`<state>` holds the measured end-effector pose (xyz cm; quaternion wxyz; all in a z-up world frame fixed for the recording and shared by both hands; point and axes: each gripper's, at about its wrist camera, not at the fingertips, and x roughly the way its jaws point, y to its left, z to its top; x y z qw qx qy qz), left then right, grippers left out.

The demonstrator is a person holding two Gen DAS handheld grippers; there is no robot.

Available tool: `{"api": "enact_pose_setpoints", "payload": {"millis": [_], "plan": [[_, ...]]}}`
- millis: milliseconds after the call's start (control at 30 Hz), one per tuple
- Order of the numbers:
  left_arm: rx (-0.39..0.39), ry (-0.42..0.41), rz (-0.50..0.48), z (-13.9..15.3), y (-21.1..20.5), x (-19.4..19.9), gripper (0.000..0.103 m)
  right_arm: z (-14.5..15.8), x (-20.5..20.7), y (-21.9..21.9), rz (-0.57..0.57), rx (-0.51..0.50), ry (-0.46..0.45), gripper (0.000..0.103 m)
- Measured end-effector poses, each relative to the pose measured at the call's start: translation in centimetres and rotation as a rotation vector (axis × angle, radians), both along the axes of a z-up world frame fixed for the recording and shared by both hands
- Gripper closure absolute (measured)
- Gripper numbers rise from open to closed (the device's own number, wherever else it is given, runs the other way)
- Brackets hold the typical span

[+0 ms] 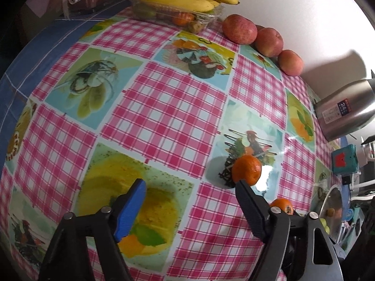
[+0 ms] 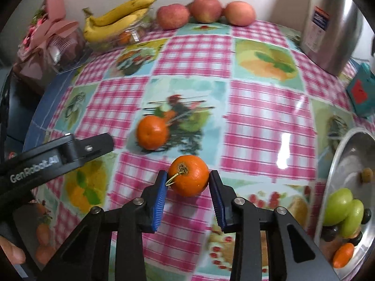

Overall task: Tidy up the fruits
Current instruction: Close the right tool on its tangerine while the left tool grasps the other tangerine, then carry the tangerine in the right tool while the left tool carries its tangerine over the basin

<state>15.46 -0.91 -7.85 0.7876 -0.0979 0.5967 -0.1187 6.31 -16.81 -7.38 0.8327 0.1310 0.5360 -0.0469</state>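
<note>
At the table's (image 2: pixel 199 53) far left corner I see a wrapped gift bundle (image 2: pixel 49 37), then bananas (image 2: pixel 117 18) lying on a clear plastic box (image 1: pixel 178 15) of fruit, then three apples (image 2: pixel 204 9) in a row along the far edge against the wall. The far right corner is taken by a steel kettle (image 2: pixel 332 28), with a teal box (image 2: pixel 361 89) just in front of it. A metal bowl (image 2: pixel 346 154) sits at the right edge, with green fruit (image 2: pixel 344 206) and a small orange piece (image 2: pixel 343 255) inside. The middle of the checked cloth is open, so I have room to move there; the left edge drops off to a dark blue border.

My left gripper (image 1: pixel 189 194) stands with its jaws spread wide over bare cloth, nothing between them. A loose tangerine (image 1: pixel 246 170) lies on the cloth just beyond its right fingertip, outside the jaws; I cannot tell whether the tip touches it.

My right gripper (image 2: pixel 188 179) pinches a second tangerine (image 2: pixel 189 175), stem end facing the camera, its stalk curling toward the left pad. Both blue pads (image 2: pixel 159 201) press its sides. It sits near the middle of the table, closer to the near edge, with the loose tangerine just beyond and to its left.
</note>
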Motion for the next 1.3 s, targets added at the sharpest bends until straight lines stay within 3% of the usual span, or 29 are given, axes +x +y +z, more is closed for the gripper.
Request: {"api": "enact_pose_setpoints", "payload": {"millis": [167, 233, 367, 633, 1000, 1300], "plan": [[-0.039, -0.011, -0.026, 0.0, -1.1, 0.3, 0.03, 0.6, -0.8, -2.3, -0.051, 0.009, -0.009, 0.065], [-0.046, -0.022, -0.044, 0.0, -1.9, 0.3, 0.038, 0.8, -1.0, -2.9, -0.064, 0.016, -0.014, 0.065], [-0.074, -0.048, -0.098, 0.4, -3.8, 0.2, 0.045, 0.9, -1.2, -3.3, -0.067, 0.016, -0.019, 0.065], [-0.051, -0.079, -0.154, 0.5, -5.9, -0.2, 0.061, 1.3, -1.6, -3.4, -0.062, 0.018, -0.031, 0.065], [0.015, -0.106, -0.138, -0.6, -6.8, 0.7, 0.063, 1.9, -2.2, -4.0, -0.073, 0.036, -0.052, 0.065], [-0.003, -0.088, -0.13, -0.7, -6.2, 0.7, 0.065, 2.1, -2.4, -4.3, -0.079, 0.05, -0.061, 0.065]]}}
